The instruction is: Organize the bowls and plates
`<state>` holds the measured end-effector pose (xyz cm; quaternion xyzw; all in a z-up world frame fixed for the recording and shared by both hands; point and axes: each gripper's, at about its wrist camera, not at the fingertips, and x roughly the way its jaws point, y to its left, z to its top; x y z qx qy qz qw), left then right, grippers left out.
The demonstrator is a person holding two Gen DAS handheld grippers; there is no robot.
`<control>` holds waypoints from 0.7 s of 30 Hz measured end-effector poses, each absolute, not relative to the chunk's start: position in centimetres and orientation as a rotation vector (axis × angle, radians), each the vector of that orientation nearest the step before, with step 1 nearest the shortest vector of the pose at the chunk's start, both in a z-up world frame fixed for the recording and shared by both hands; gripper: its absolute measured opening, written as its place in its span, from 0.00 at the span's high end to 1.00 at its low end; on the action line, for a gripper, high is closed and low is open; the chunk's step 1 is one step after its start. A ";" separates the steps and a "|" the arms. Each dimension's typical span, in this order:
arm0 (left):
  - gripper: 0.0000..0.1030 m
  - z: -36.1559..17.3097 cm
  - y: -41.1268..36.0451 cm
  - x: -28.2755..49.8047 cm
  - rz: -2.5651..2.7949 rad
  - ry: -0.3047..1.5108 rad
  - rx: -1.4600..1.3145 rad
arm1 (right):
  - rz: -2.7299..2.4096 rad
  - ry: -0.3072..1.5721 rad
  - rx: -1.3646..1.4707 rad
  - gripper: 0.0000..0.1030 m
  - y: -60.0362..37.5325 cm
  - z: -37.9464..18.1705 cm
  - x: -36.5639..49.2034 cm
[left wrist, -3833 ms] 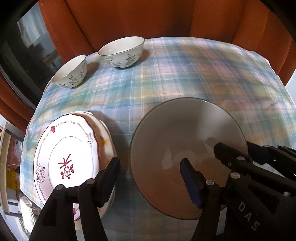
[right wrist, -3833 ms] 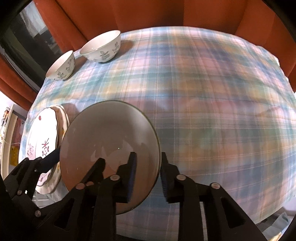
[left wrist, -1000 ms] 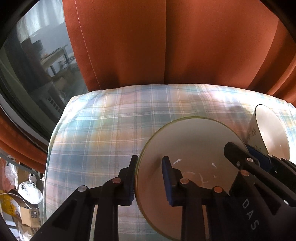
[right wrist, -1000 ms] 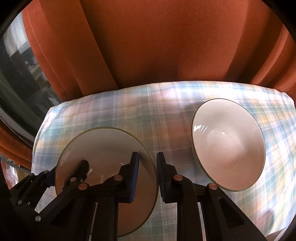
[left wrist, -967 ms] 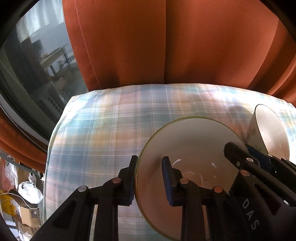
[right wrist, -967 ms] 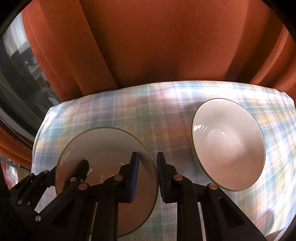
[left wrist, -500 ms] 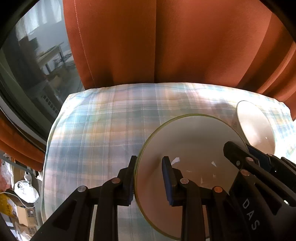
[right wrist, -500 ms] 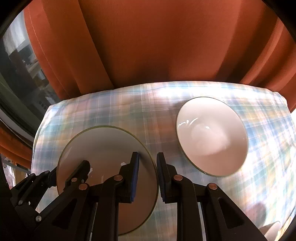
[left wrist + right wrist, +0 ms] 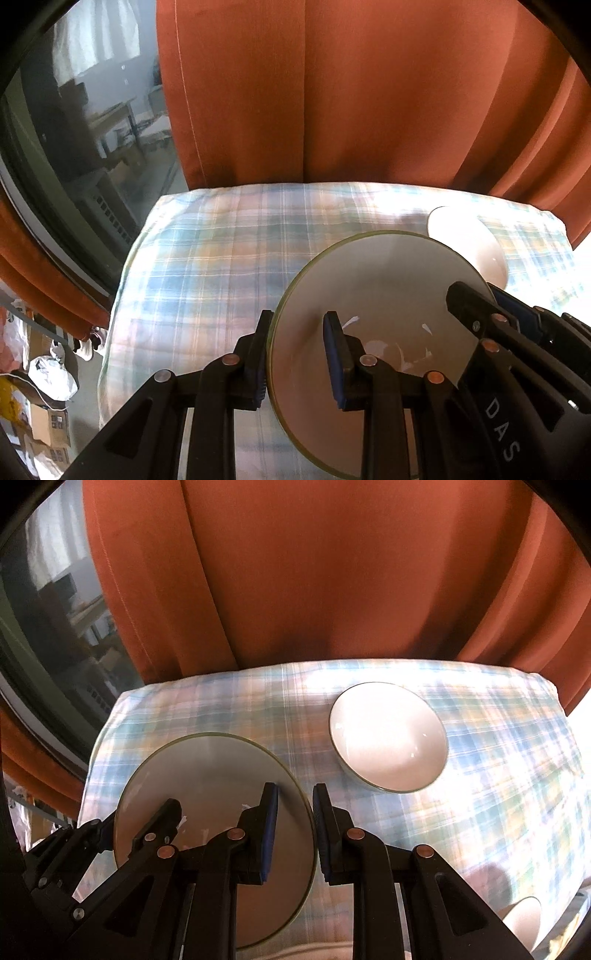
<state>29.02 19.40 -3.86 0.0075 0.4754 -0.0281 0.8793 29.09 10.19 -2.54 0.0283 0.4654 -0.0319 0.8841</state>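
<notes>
Now both grippers (image 9: 297,360) (image 9: 294,821) clamp plate (image 9: 380,295) rim, bowl (image 9: 388,734) nearby

A home dining corner: a table under a pastel plaid tablecloth (image 9: 221,709) stands against rust-orange curtains (image 9: 314,576). Left of the curtains, a window pane (image 9: 85,122) reflects furniture; below the window, bags and cardboard boxes (image 9: 44,424) crowd the floor.

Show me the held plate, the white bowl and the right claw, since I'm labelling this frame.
held plate (image 9: 207,775), right wrist view, bare upper face.
white bowl (image 9: 388,738), right wrist view, inside of the basin.
right claw (image 9: 295,805), right wrist view, between the fingertips, at the plate's rim.
</notes>
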 end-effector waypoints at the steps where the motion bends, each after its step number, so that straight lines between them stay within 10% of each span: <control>1: 0.76 -3.6 19.2 28.6 -0.054 0.984 0.016 | -0.061 0.961 0.061 0.77 10.0 -2.3 28.6; 21: 0.76 -0.2 10.7 21.7 -0.006 0.947 0.014 | 0.007 0.900 0.059 0.77 1.5 1.3 21.3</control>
